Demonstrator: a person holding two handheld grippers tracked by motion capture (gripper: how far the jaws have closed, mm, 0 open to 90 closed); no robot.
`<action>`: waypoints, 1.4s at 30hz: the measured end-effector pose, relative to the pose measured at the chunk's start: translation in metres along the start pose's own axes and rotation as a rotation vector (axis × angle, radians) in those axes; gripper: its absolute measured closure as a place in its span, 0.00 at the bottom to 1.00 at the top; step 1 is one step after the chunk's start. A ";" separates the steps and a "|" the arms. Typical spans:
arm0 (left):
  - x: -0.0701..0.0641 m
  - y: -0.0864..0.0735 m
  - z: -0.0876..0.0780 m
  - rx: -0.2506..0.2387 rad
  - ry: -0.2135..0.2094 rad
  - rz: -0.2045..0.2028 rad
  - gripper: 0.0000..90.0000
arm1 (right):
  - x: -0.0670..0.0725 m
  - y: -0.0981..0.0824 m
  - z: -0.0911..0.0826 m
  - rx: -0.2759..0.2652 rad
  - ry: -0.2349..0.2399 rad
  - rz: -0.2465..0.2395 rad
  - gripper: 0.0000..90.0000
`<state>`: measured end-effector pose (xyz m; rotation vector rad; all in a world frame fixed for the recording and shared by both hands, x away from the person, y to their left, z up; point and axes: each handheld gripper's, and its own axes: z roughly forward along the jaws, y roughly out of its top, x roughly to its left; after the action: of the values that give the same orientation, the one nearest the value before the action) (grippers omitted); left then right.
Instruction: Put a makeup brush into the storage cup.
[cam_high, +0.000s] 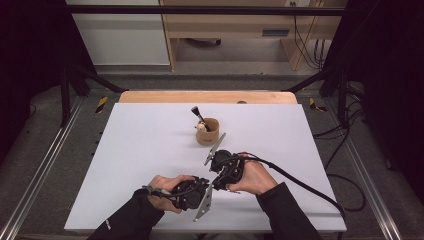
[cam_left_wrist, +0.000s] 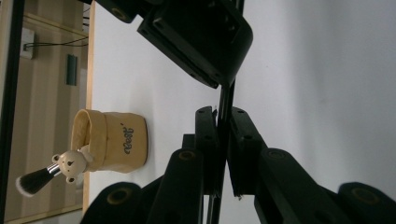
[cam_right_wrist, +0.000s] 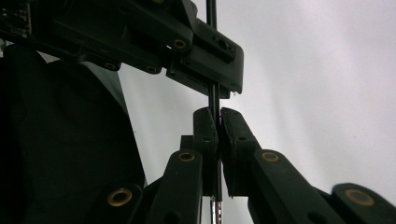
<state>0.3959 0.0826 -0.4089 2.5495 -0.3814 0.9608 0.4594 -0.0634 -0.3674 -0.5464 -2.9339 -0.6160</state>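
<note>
Near the table's front middle my two grippers meet tip to tip. My left gripper (cam_high: 208, 181) (cam_left_wrist: 223, 116) is shut on a thin black stick (cam_left_wrist: 225, 95), which runs straight up between its pads. My right gripper (cam_high: 218, 181) (cam_right_wrist: 217, 114) is shut on the same thin black stick (cam_right_wrist: 213, 95); a metal end shows below its jaws. Each gripper view shows the other gripper close above the stick. Farther back stands a tan cup (cam_high: 207, 131) (cam_left_wrist: 112, 142) with a bear-headed brush (cam_high: 198, 116) (cam_left_wrist: 51, 170) leaning out of it.
The white table top (cam_high: 140, 150) spreads wide to the left and right of the hands. A black cable (cam_high: 305, 187) trails from the right gripper over the front right edge. Black frame posts (cam_high: 65, 95) and wooden furniture (cam_high: 225, 25) stand beyond the far edge.
</note>
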 end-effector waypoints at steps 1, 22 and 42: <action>0.000 0.000 0.000 0.001 -0.004 0.002 0.93 | 0.000 0.000 0.000 -0.001 0.000 -0.002 0.95; 0.001 -0.005 -0.001 -0.001 -0.045 -0.078 0.94 | -0.001 -0.003 -0.012 -0.084 -0.033 0.002 0.90; 0.003 -0.021 -0.003 -0.004 -0.058 -0.244 0.94 | -0.009 -0.019 -0.045 -0.393 -0.227 0.082 0.59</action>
<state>0.4041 0.1028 -0.4102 2.5508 -0.0835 0.7966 0.4617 -0.1007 -0.3347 -0.8183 -2.9828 -1.2059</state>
